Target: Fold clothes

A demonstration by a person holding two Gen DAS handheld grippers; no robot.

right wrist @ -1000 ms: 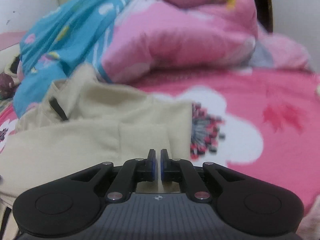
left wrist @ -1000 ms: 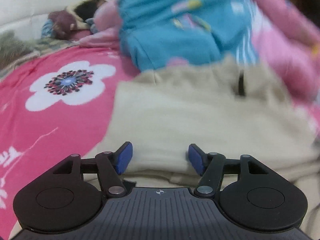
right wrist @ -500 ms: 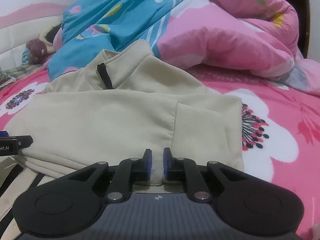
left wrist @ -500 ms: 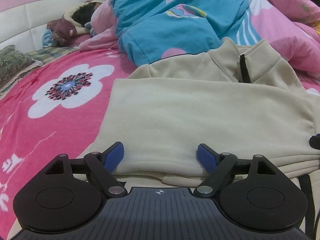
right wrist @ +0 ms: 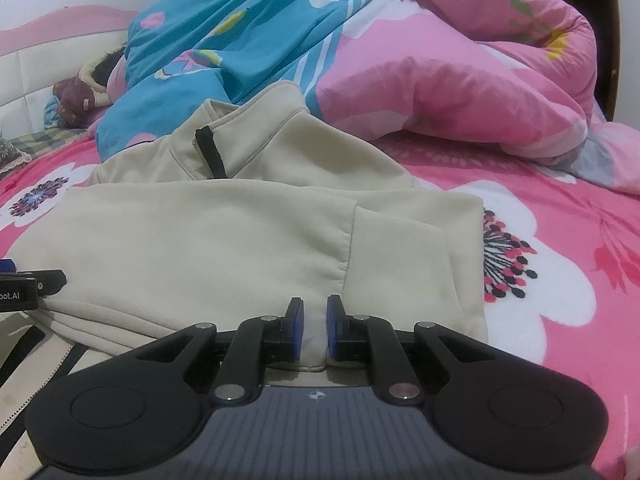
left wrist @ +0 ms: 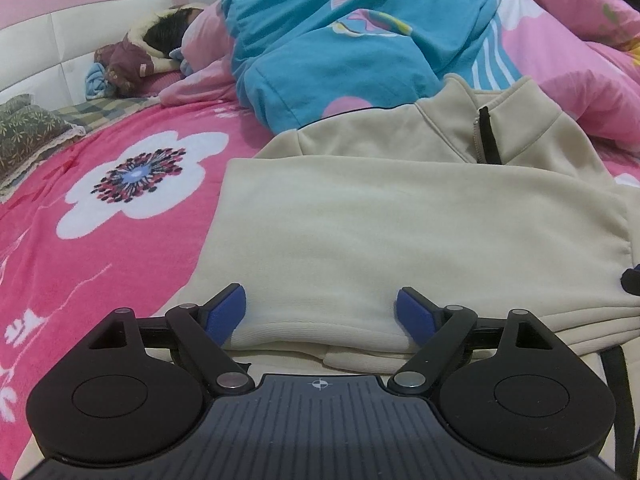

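1. A beige sweatshirt (left wrist: 400,216) lies folded on a pink flowered bedspread (left wrist: 100,240), its collar with a short dark zip (left wrist: 488,136) at the far side.
2. A sleeve (right wrist: 400,256) is folded across the body, its cuff towards the near right edge.
3. The left gripper (left wrist: 320,312) sits at the near hem, jaws wide apart. The blue pads (left wrist: 226,312) stand on either side of the folded edge and do not press on it.
4. The right gripper (right wrist: 314,320) is at the near edge beside the cuff. Its jaws stand only a narrow gap apart, with a pinch of beige cloth between the blue pads, which press on it from both sides.
5. In the right wrist view, a dark part of the left gripper shows at the left edge, touching the sweatshirt's side.
6. Behind the sweatshirt lies a bunched quilt (right wrist: 248,40), blue on the left and pink on the right.
7. Further left, near a white padded headboard (left wrist: 40,52), are a plush toy (left wrist: 132,60) and a dark patterned pillow (left wrist: 28,132).
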